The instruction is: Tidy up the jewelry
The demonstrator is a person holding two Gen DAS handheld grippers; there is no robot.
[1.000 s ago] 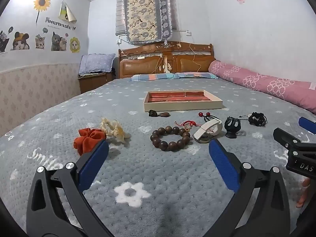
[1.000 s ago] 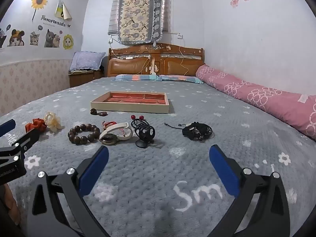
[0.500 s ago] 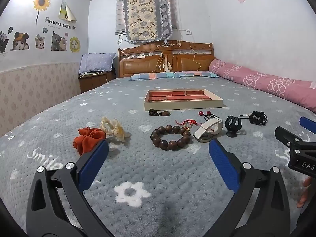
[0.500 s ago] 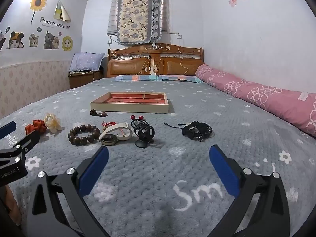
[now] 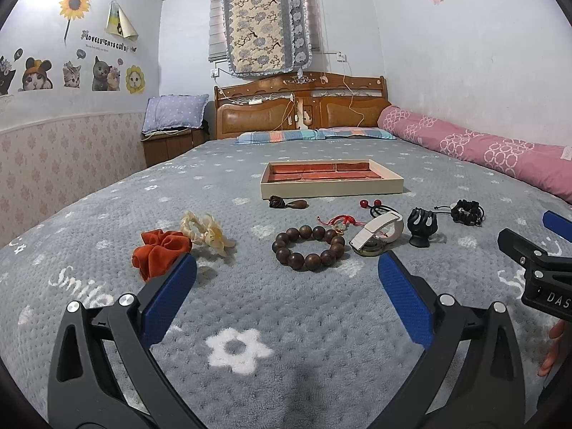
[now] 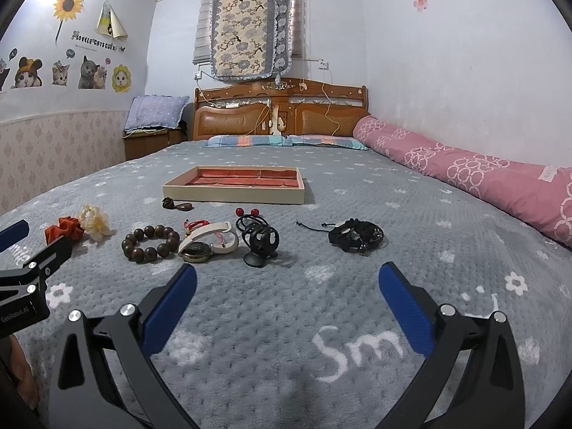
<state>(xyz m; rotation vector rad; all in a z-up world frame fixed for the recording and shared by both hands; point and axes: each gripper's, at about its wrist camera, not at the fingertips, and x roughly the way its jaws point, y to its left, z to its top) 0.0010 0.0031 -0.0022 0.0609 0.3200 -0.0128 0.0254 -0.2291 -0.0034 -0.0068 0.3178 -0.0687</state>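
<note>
A shallow beige tray [image 5: 332, 186] with red lining lies on the grey bed, also in the right wrist view [image 6: 234, 193]. In front of it lie a brown bead bracelet [image 5: 308, 247] [image 6: 150, 243], a white watch [image 5: 377, 235] [image 6: 211, 245], a red cord charm [image 5: 338, 221], a black claw clip [image 5: 422, 224] [image 6: 262, 243], a black woven bracelet [image 5: 466, 211] [image 6: 355, 236], a dark pendant [image 5: 287, 203] [image 6: 177, 204], an orange scrunchie [image 5: 159, 252] and a cream scrunchie [image 5: 205, 232]. My left gripper [image 5: 286, 298] is open and empty, short of the bead bracelet. My right gripper [image 6: 287, 305] is open and empty, short of the claw clip.
A rolled pink quilt [image 6: 482, 178] lies along the right wall. Striped pillows [image 5: 314, 135] and a wooden headboard [image 5: 300, 107] stand at the far end. A bedside cabinet with a blue cushion [image 5: 171, 132] stands at the back left.
Both grippers have drifted slightly; the view barely shifts. Nothing on the bed has moved.
</note>
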